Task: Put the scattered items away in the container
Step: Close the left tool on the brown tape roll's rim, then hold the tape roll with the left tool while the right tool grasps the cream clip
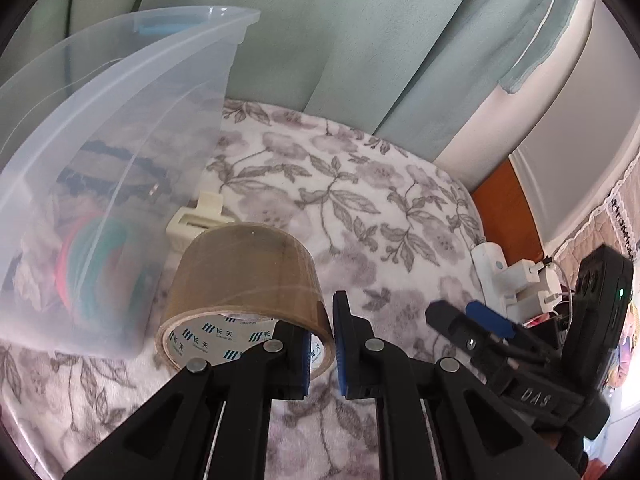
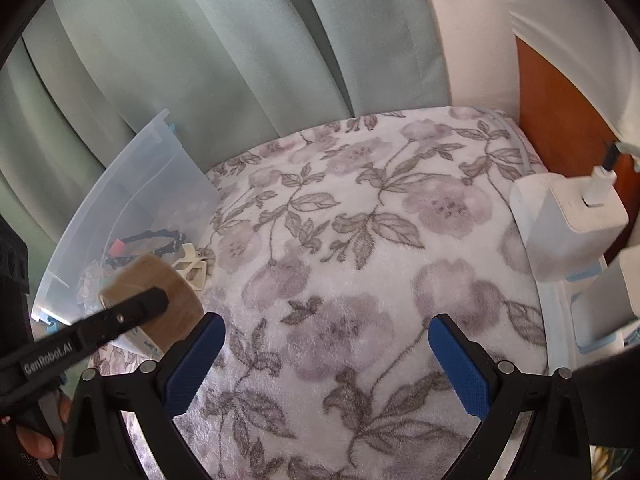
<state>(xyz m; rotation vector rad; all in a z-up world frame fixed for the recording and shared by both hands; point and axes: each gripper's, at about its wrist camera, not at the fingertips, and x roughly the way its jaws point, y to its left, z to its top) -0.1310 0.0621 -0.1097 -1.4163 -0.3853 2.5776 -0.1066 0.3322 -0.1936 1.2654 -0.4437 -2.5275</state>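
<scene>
My left gripper point(image 1: 322, 344) is shut on the wall of a brown packing tape roll point(image 1: 248, 280), one finger inside the core and one outside. The roll hangs just above the floral blanket, right of the clear plastic container point(image 1: 120, 128). Inside the container lie a black chain-like item point(image 1: 112, 172) and pink and green rings point(image 1: 96, 256). A white plastic clip point(image 1: 200, 220) rests on the blanket against the container's side. In the right wrist view the tape roll point(image 2: 176, 312) sits in front of the container point(image 2: 140, 188), and my right gripper point(image 2: 326, 332) stands open over bare blanket with nothing between its fingers.
A white power strip with chargers point(image 2: 568, 216) lies along the blanket's right edge, also in the left wrist view as the power strip point(image 1: 508, 276). Pale green curtains point(image 2: 240, 60) hang behind. An orange-brown wooden panel point(image 2: 560, 112) stands at the far right.
</scene>
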